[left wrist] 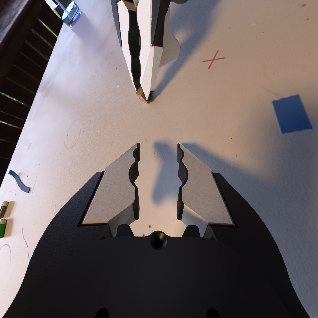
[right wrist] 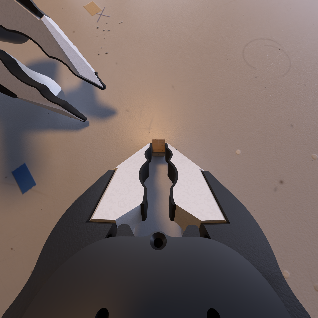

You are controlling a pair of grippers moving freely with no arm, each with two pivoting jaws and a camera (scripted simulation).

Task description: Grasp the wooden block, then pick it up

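Note:
The wooden block (right wrist: 158, 145) is a small tan cube on the white table (right wrist: 223, 120). My right gripper (right wrist: 158, 146) is shut on it, with the fingertips pressing its two sides. In the left wrist view the right gripper (left wrist: 145, 98) points down at the table, and the block (left wrist: 139, 95) shows at its tip, at or just above the surface. My left gripper (left wrist: 158, 145) is open and empty, a short way in front of the block. It also shows in the right wrist view (right wrist: 94, 103) at the upper left, apart from the block.
A blue tape patch (left wrist: 291, 114) lies to the right, and a red cross mark (left wrist: 213, 59) is beyond it. A clear glass (left wrist: 68, 12) stands near the table's left edge. A blue strip (left wrist: 19, 181) and small cylinders (left wrist: 4, 209) lie at the left. A tan patch (right wrist: 92, 7) lies far off.

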